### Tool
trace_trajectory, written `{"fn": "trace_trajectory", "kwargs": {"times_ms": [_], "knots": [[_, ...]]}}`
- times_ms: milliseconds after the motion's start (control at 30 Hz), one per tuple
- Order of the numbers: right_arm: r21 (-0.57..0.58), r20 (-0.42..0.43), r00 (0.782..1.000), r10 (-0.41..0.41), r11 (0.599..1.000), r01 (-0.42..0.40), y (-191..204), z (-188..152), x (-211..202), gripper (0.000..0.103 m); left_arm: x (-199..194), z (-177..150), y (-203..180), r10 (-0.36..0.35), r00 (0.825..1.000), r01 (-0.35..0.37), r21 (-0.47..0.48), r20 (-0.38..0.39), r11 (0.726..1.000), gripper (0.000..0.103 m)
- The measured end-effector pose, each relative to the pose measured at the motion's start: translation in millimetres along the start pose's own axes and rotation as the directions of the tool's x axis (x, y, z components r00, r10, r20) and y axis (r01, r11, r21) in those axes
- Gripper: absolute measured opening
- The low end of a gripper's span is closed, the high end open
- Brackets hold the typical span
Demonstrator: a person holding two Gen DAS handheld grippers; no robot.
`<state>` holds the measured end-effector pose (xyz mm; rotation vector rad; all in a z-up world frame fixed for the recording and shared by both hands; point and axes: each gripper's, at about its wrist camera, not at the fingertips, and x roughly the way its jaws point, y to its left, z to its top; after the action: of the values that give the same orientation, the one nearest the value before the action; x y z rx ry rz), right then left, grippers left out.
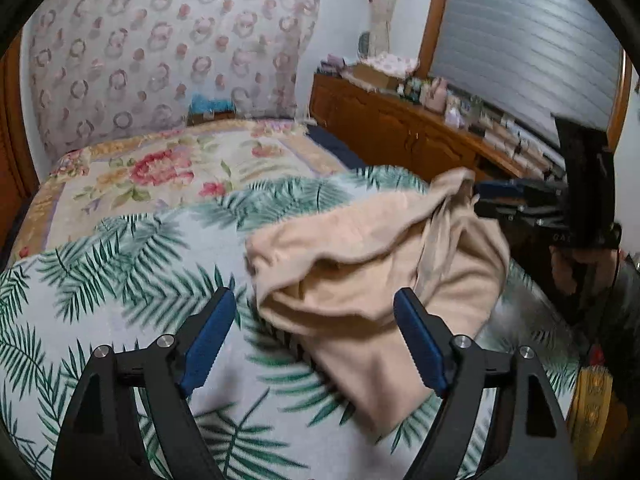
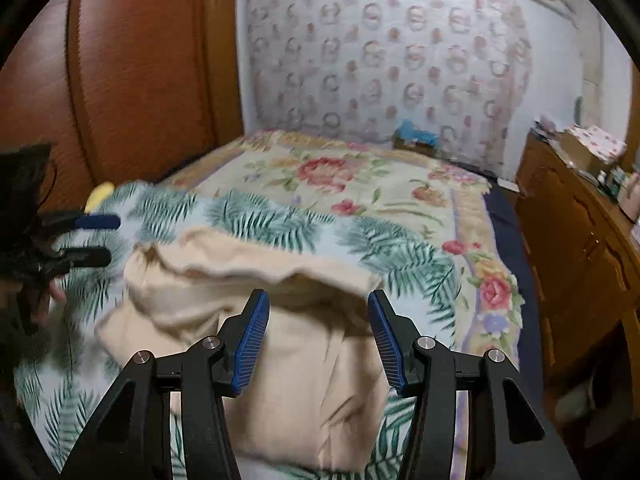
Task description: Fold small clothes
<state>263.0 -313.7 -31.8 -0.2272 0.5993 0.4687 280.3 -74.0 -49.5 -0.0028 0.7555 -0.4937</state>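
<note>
A beige garment lies rumpled and partly folded over on the palm-leaf sheet of a bed. My left gripper stands open just short of the garment's near edge, and its blue pads touch nothing. In the right wrist view the garment spreads below and between the fingers of my right gripper, which is open and does not press on the cloth. The right gripper shows at the garment's far right corner. The left gripper shows open at the garment's left end.
A floral quilt covers the far half of the bed. A wooden dresser with several small items runs along the right side. A tall wooden panel stands at the left. A patterned cloth hangs on the far wall.
</note>
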Motion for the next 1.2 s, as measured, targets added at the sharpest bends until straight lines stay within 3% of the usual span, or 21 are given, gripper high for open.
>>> {"fn": "trace_trajectory", "kwargs": {"times_ms": [267,433,467,500,567,633,767,867,967,1033,1167,1200], "knots": [[-0.072,-0.086,0.994,-0.068,0.996,0.062,-9,10,40,0.053,29,-9,-5,0.048,0.991,-0.038,0.078,-0.124,0.996,0.082],[-0.094,-0.083,0.996,-0.023,0.995,0.016,-22,35,61,0.052,42,8,2,0.066,0.992,-0.061,0.052,-0.109,0.997,0.082],[-0.082,-0.08,0.997,-0.004,0.997,-0.003,-26,39,66,0.041,45,11,4,0.067,0.992,-0.063,0.039,-0.103,0.997,0.082],[-0.067,-0.085,0.996,0.017,0.998,-0.023,-31,40,70,0.024,48,15,6,0.068,0.993,-0.065,0.025,-0.098,0.998,0.082],[-0.047,-0.091,0.993,0.068,0.996,-0.073,-40,41,77,0.006,54,22,11,0.073,0.994,-0.073,0.009,-0.086,0.997,0.082],[-0.032,-0.069,0.995,0.073,0.997,-0.076,-48,41,79,0.004,58,29,20,0.113,0.991,-0.115,-0.012,-0.076,0.993,0.082],[0.126,-0.026,0.999,-0.036,0.991,0.039,-77,37,76,0.004,60,42,41,0.245,0.969,-0.247,-0.071,-0.037,0.966,0.082],[0.154,-0.015,0.991,-0.137,0.978,0.137,-83,33,73,0.004,61,43,47,0.255,0.966,-0.258,-0.08,-0.046,0.963,0.082],[0.195,-0.025,0.991,-0.128,0.972,0.13,-88,30,70,0.004,56,37,43,0.238,0.97,-0.241,-0.072,-0.044,0.968,0.082],[0.206,-0.027,0.993,-0.116,0.971,0.119,-86,30,67,0.008,55,35,41,0.219,0.975,-0.221,-0.074,-0.045,0.972,0.082],[0.207,-0.018,0.998,-0.054,0.977,0.056,-78,27,58,0.058,52,27,33,0.157,0.986,-0.162,-0.082,-0.062,0.983,0.082],[0.205,-0.015,0.999,-0.045,0.978,0.047,-78,27,56,0.061,52,27,31,0.145,0.987,-0.15,-0.081,-0.068,0.985,0.082]]}}
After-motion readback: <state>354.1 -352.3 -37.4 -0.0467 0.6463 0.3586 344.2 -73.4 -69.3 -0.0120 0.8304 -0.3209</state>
